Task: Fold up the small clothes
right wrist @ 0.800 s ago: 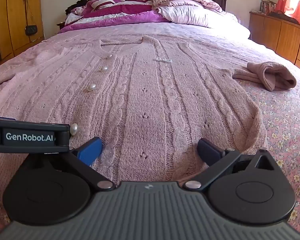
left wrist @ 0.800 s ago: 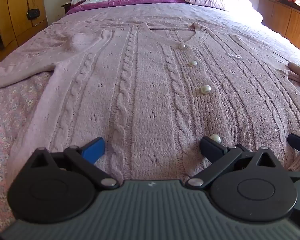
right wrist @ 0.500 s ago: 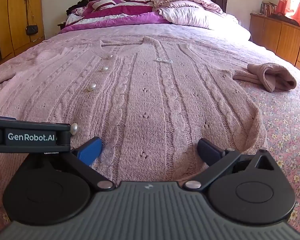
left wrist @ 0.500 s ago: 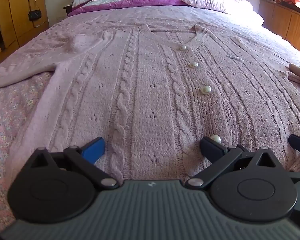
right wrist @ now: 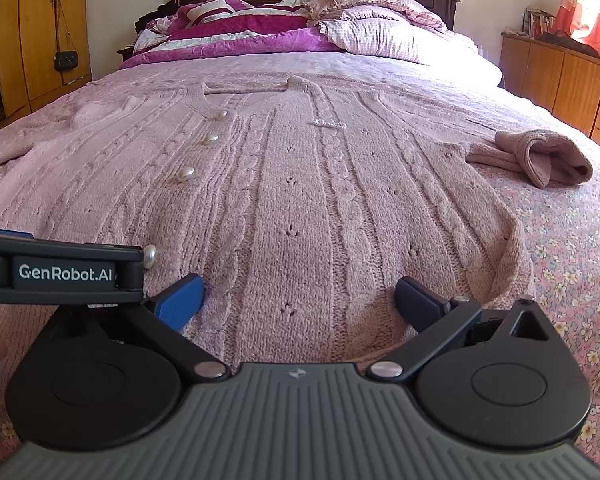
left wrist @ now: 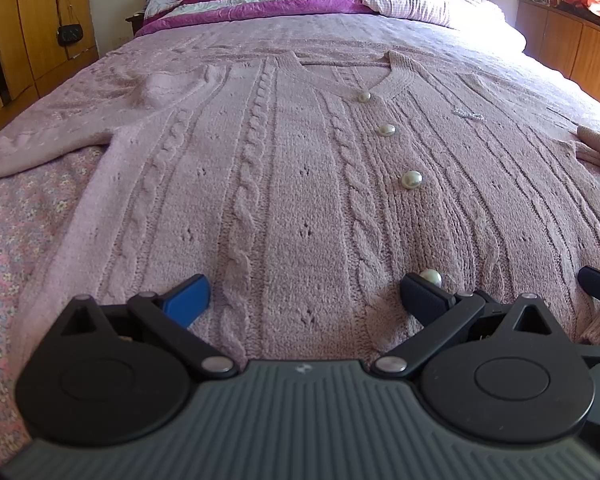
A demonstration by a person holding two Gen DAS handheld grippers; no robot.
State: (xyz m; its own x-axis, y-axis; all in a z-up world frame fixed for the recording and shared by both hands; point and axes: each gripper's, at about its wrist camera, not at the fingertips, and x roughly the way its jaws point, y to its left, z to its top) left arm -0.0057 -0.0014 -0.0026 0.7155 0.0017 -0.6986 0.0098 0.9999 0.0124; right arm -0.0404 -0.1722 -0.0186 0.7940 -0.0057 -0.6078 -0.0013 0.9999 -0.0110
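A pink cable-knit cardigan with pearl buttons [left wrist: 300,184] lies flat, face up, on the floral-sheeted bed [right wrist: 572,248]. The left tool [left wrist: 302,300] and right tool [right wrist: 298,300] hover at its hem, jaws wide apart, empty. A shallow pinch may catch the sheet, or buttons could snag.

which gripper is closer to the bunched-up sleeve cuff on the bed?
Right. The right gripper sits over the cardigan's hem on the cuff side; the left gripper is farther over, by the buttons.
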